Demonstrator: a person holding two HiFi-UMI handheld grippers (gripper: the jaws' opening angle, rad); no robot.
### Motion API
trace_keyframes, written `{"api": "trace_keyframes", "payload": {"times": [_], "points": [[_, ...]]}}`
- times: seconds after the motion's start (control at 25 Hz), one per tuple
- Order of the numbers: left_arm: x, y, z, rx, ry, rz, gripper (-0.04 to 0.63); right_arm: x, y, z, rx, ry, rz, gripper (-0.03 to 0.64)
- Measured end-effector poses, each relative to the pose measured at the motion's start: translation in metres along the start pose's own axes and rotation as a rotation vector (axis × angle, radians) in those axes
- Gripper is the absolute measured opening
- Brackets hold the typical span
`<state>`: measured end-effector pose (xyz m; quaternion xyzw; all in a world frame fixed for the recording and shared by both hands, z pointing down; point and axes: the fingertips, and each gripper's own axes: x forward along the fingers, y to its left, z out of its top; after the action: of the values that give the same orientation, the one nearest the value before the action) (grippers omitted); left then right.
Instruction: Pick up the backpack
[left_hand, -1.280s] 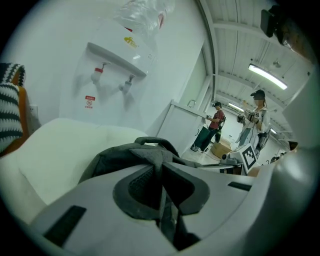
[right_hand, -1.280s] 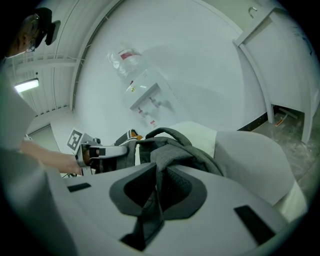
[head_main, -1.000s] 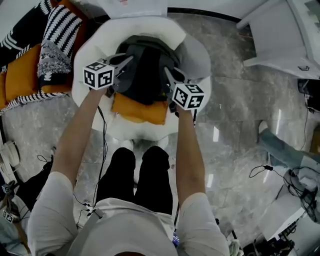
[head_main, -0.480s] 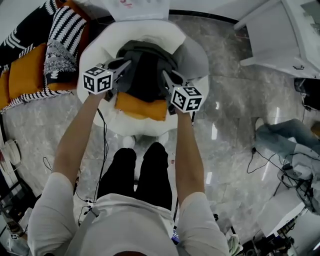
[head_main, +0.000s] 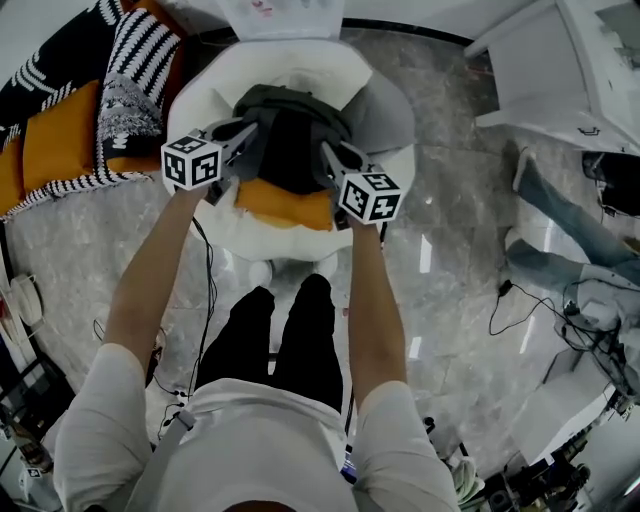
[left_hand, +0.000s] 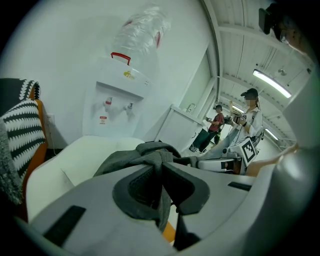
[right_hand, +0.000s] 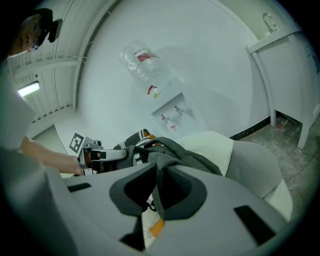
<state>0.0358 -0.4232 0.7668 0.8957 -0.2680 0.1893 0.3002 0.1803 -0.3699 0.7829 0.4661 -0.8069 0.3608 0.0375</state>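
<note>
The backpack (head_main: 290, 150), dark grey with an orange underside, hangs over the seat of a white round armchair (head_main: 390, 120). My left gripper (head_main: 252, 132) is shut on grey fabric at the pack's left top. My right gripper (head_main: 326, 152) is shut on fabric at its right top. In the left gripper view the jaws of the left gripper (left_hand: 159, 186) pinch a fold of the backpack (left_hand: 150, 152). The right gripper view shows the right gripper (right_hand: 161, 186) clamped on a fold of the backpack (right_hand: 185, 155), with an orange patch visible below.
A sofa with orange and striped cushions (head_main: 70, 140) stands at the left. A water dispenser (head_main: 280, 12) stands behind the chair and a white cabinet (head_main: 590, 70) at the right. Cables (head_main: 520, 310) and another person's legs (head_main: 570, 230) are on the floor at the right.
Both grippers have risen together with the backpack in them. The pack's orange underside now hangs higher over the seat. The bystander's legs at the right have shifted.
</note>
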Motion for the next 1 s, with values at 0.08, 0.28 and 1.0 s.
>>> {"api": "trace_keyframes", "payload": {"times": [0.08,0.28,1.0], "points": [[-0.008,-0.001,0.000,0.001,0.005,0.002,0.037,-0.002,0.008,0.001,0.001,0.005,0.001,0.040],[-0.027,-0.006,0.002,-0.023,0.005,0.005,0.037,-0.008,0.026,0.002,0.005,0.023,-0.003,0.040],[-0.089,-0.052,0.025,-0.040,-0.039,-0.027,0.037,-0.054,0.085,0.046,-0.044,0.009,0.007,0.040]]}}
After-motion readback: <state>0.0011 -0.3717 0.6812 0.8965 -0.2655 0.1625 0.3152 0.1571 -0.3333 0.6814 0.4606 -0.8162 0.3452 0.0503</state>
